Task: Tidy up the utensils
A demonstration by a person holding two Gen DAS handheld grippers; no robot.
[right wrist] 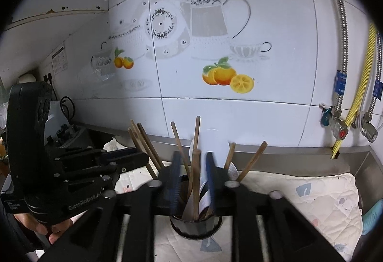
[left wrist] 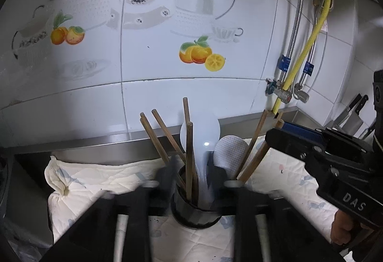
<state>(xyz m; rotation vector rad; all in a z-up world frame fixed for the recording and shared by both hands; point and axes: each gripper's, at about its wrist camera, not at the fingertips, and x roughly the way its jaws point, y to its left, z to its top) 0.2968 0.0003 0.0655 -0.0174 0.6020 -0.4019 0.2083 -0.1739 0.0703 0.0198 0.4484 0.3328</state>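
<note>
A dark round utensil holder stands on a quilted cloth and holds several wooden chopsticks, a white spoon and a white dimpled rice paddle. My left gripper is open, its fingers on either side of the utensils just above the holder. My right gripper is open around the same bunch; the holder sits below it. Each gripper shows in the other's view, the right one and the left one.
A tiled wall with teapot and orange prints rises behind a steel ledge. Gas pipes and a yellow hose run at the right. Knives hang far right. A blue item lies at the cloth's right edge.
</note>
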